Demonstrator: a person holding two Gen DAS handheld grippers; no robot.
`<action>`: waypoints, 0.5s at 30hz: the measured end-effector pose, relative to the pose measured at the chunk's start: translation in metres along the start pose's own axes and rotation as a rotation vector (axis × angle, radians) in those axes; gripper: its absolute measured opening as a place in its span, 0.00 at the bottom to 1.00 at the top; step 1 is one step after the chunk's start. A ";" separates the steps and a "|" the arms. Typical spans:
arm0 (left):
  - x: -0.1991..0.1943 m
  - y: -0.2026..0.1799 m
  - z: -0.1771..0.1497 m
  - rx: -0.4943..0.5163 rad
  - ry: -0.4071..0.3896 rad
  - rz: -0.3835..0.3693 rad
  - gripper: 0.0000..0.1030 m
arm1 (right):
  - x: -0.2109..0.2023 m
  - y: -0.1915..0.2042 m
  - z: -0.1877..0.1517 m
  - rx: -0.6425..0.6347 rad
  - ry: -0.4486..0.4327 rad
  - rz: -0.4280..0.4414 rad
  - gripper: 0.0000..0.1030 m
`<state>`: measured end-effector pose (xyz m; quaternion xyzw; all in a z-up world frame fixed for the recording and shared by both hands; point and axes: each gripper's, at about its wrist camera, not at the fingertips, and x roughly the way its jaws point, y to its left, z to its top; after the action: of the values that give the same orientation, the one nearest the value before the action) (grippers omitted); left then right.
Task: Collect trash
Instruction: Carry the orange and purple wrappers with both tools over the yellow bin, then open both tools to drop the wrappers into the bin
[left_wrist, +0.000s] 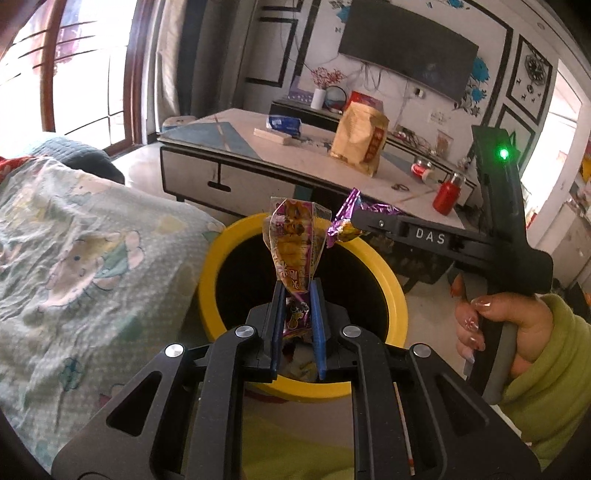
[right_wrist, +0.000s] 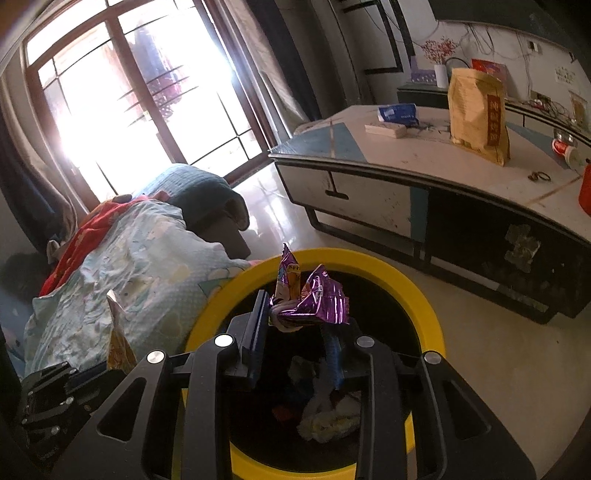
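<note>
A yellow-rimmed bin (left_wrist: 218, 258) with a black inside stands on the floor; it also shows in the right wrist view (right_wrist: 424, 295), with crumpled trash (right_wrist: 325, 417) at its bottom. My left gripper (left_wrist: 298, 291) is shut on a purple and yellow snack wrapper (left_wrist: 291, 236) and holds it upright above the bin's opening. My right gripper (right_wrist: 295, 314) is shut on a crumpled purple foil wrapper (right_wrist: 317, 299) above the bin. In the left wrist view the right gripper (left_wrist: 356, 216) reaches in from the right with that wrapper (left_wrist: 343, 221).
A bed or sofa with a pale patterned blanket (left_wrist: 74, 258) lies left of the bin. A low table (left_wrist: 258, 155) behind the bin carries a yellow paper bag (left_wrist: 360, 142), a blue pack (left_wrist: 284, 123) and a red bottle (left_wrist: 447, 195). A window door is at the far left.
</note>
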<state>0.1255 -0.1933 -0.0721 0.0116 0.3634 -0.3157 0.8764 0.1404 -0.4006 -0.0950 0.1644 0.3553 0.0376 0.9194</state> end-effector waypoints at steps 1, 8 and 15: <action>0.002 -0.001 0.000 0.003 0.005 0.001 0.09 | 0.000 -0.001 0.000 0.002 0.004 0.001 0.27; 0.019 -0.006 -0.001 0.022 0.052 -0.005 0.09 | 0.001 -0.007 -0.004 0.011 0.026 0.019 0.30; 0.033 -0.006 0.000 0.022 0.076 0.002 0.16 | -0.001 -0.018 -0.008 0.045 0.037 0.025 0.37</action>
<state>0.1395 -0.2158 -0.0918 0.0337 0.3931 -0.3183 0.8620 0.1335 -0.4153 -0.1051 0.1887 0.3711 0.0441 0.9081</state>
